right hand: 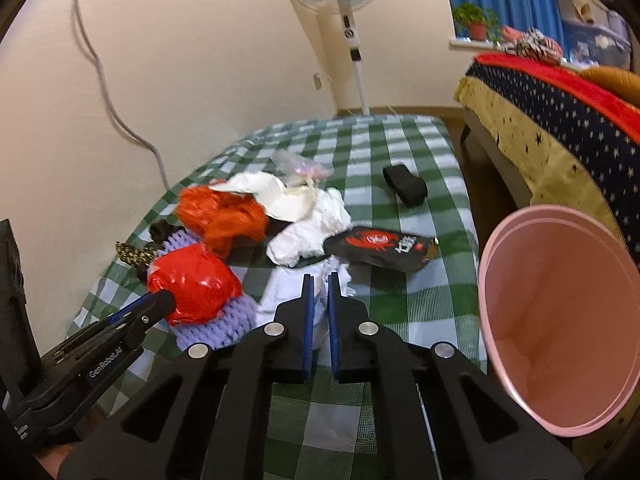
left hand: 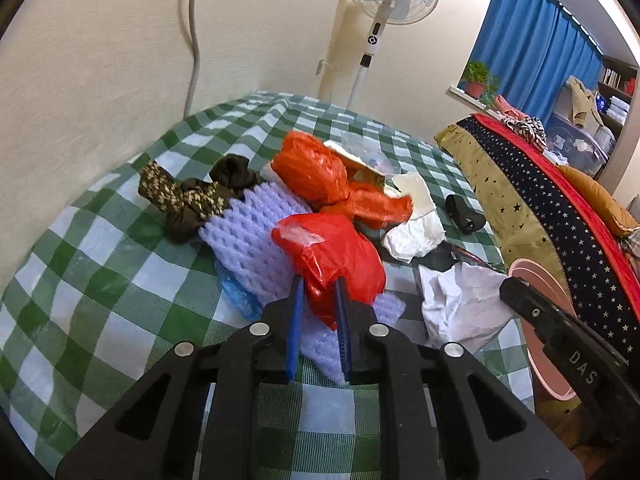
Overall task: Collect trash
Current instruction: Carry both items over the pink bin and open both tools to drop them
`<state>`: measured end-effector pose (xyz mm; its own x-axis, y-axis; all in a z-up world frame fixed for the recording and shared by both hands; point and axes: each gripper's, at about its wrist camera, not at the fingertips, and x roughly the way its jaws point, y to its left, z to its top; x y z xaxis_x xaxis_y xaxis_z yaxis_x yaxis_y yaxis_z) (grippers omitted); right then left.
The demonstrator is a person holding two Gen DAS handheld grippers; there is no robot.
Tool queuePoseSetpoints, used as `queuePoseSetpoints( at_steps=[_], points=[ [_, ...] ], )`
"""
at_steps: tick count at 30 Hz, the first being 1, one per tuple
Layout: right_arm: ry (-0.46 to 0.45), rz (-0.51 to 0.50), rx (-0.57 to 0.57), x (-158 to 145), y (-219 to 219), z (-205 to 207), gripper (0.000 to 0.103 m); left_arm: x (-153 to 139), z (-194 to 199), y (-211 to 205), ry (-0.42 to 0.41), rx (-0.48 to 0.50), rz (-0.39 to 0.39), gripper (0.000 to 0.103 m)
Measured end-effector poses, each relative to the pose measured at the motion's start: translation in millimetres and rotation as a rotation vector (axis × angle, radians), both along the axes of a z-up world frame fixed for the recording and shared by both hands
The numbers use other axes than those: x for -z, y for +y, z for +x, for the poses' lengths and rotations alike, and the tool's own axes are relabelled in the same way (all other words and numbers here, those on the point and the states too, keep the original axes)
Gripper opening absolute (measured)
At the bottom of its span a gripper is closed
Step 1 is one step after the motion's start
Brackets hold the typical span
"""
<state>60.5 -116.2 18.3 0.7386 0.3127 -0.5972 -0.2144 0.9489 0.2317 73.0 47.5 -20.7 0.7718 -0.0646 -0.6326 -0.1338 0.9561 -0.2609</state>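
Crowding red bag (left hand: 336,256): purple foam (left hand: 256,224), orange bag (left hand: 316,172).

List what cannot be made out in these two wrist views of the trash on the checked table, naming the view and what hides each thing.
- Pink bin: bottom cut off by the right wrist view's edge; in the left wrist view the right hand-held gripper covers most of it.
- Purple foam net: partly under the red plastic bag.
- White crumpled paper: whether the right hand-held gripper pinches it is hidden by its fingers.
- Black packet: print blurred.
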Motion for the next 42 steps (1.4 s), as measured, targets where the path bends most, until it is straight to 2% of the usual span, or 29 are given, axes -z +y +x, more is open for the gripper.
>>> queuePoseSetpoints(
  at_steps=[13, 27, 42],
  points=[
    [-0.13, -0.011, -0.011, -31.6, -5.8, -32.4, 0.005, -24.2, -25.0, -10.8, -0.071, 0.037, 0.046, 0.012],
    [-0.192, -0.046, 0.091, -53.3, -33.7, -62.2, 0.006, -42.5, -52.7, -28.2, -0.112, 0.114, 0.055, 0.011],
    [-0.218, -0.051, 0.252, -78.9, -95.5, -97.5, 0.006, -46.5, -62.4, -53.0, -0.122, 0.177, 0.076, 0.011]
  ],
)
